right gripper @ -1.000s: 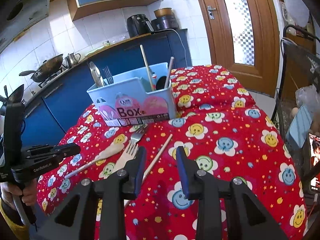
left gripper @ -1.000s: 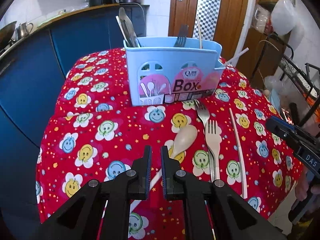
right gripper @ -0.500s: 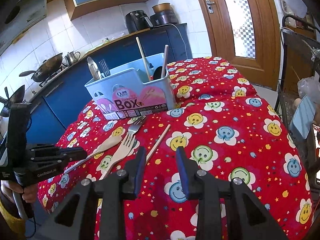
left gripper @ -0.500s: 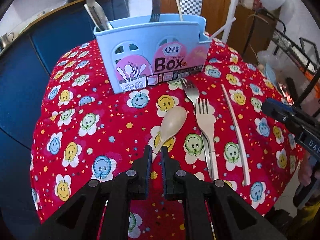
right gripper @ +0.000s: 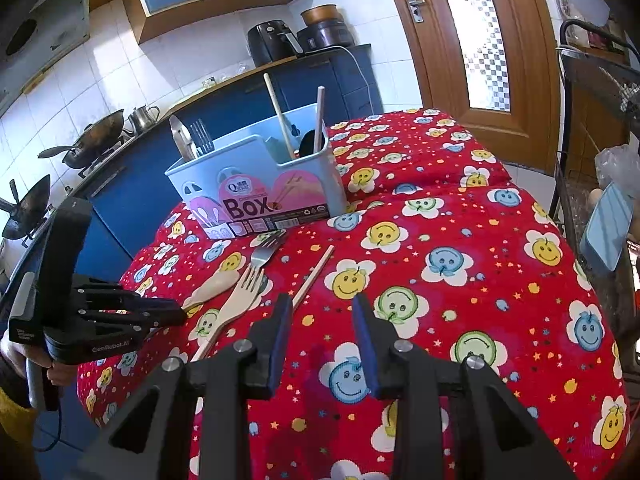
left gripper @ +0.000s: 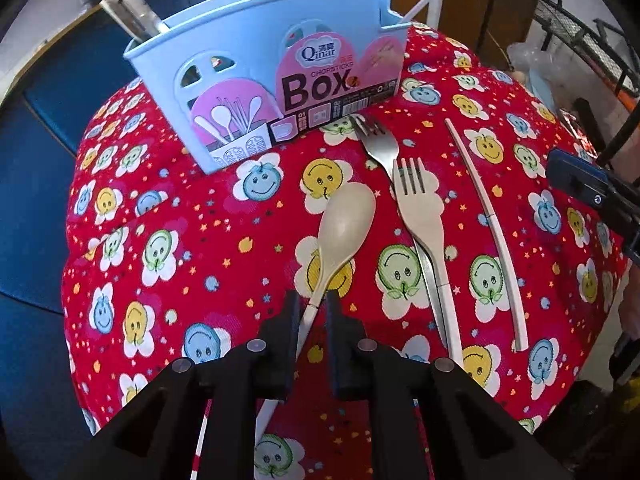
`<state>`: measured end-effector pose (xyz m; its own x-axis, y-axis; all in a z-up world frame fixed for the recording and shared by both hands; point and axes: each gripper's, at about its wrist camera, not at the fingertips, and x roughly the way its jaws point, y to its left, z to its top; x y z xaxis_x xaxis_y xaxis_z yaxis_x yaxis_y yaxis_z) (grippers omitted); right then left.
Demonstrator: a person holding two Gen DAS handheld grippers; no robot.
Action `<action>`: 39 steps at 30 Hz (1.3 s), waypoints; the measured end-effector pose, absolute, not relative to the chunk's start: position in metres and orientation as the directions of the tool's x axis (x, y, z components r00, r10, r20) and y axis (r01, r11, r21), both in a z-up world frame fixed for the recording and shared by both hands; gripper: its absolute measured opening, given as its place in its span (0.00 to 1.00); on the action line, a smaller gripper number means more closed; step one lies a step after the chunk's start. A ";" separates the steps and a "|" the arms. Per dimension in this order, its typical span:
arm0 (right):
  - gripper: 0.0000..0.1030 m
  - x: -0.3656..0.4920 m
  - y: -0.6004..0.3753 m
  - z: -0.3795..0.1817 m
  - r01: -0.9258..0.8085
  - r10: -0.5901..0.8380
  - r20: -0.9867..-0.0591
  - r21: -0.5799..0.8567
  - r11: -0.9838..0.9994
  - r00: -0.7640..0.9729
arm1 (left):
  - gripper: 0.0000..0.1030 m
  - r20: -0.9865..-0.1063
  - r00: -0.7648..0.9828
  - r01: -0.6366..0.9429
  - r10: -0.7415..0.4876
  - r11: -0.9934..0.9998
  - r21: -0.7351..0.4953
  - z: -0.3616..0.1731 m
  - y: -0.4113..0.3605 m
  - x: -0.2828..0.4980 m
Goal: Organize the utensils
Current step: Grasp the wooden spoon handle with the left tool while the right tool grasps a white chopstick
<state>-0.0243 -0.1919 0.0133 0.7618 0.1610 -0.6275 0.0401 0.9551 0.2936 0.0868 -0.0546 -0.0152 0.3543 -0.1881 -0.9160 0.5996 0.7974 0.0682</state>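
Now left gripper (left gripper: pixel 311 307), jaws just widening, apparently straddles spoon (left gripper: pixel 340 232) handle unclamped; right gripper (right gripper: pixel 322 308) gapes empty.

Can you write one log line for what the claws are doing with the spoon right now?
left claw: just been opening, astride beige plastic spoon handle | right claw: open, empty | light blue utensil box: upright

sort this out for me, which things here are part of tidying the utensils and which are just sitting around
Part of the job: beige spoon, beige fork, metal fork, chopstick, blue utensil box.

Just lying about: air fryer, wok, kettle, red patterned cloth.
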 end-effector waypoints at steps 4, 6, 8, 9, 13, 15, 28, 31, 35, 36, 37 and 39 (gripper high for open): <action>0.33 -0.024 -0.192 0.013 0.039 0.162 -0.627 0.295 0.955 0.762 | 0.10 -0.932 0.320 0.640 -0.172 0.765 0.079 -0.015 -0.061 0.090; 0.33 -0.024 -0.193 0.012 0.037 0.166 -0.628 0.297 0.954 0.761 | 0.10 -0.939 0.303 0.650 -0.160 0.755 0.081 -0.015 -0.063 0.093; 0.33 -0.023 -0.193 0.012 0.036 0.168 -0.629 0.298 0.954 0.759 | 0.09 -0.948 0.283 0.660 -0.142 0.747 0.085 -0.015 -0.066 0.094; 0.33 -0.023 -0.192 0.012 0.035 0.168 -0.630 0.297 0.954 0.758 | 0.09 -0.951 0.278 0.659 -0.138 0.747 0.084 -0.015 -0.068 0.096; 0.33 -0.022 -0.192 0.013 0.032 0.168 -0.632 0.293 0.956 0.757 | 0.06 -0.958 0.244 0.631 -0.152 0.775 0.038 -0.014 -0.066 0.102; 0.33 -0.022 -0.192 0.014 0.030 0.169 -0.632 0.291 0.956 0.757 | 0.05 -0.955 0.219 0.597 -0.199 0.802 -0.030 -0.013 -0.058 0.106; 0.33 -0.005 -0.187 0.015 0.005 0.187 -0.701 0.263 0.965 0.688 | 0.05 -0.855 0.319 0.383 -0.410 0.880 -0.279 -0.006 0.011 0.097; 0.33 0.002 -0.183 0.016 -0.003 0.197 -0.726 0.260 0.966 0.659 | 0.05 -0.819 0.382 0.341 -0.428 0.889 -0.305 -0.002 0.022 0.093; 0.33 0.015 -0.176 0.017 -0.010 0.199 -0.766 0.244 0.970 0.611 | 0.05 -0.758 0.449 0.307 -0.473 0.878 -0.366 0.004 0.032 0.087; 0.33 0.019 -0.174 0.016 -0.012 0.200 -0.775 0.241 0.970 0.599 | 0.05 -0.748 0.460 0.305 -0.479 0.876 -0.373 0.004 0.034 0.085; 0.33 0.023 -0.171 0.016 -0.015 0.199 -0.787 0.235 0.972 0.583 | 0.05 -0.733 0.478 0.302 -0.485 0.874 -0.381 0.006 0.036 0.083; 0.33 0.031 -0.168 0.015 -0.018 0.191 -0.809 0.218 0.976 0.556 | 0.05 -0.711 0.500 0.302 -0.494 0.869 -0.392 0.010 0.041 0.082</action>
<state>0.0309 -0.1676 0.0150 0.5562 0.1908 -0.8089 -0.0177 0.9758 0.2180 0.0822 0.0408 0.0104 0.5005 -0.4943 -0.7108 0.3018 0.8691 -0.3919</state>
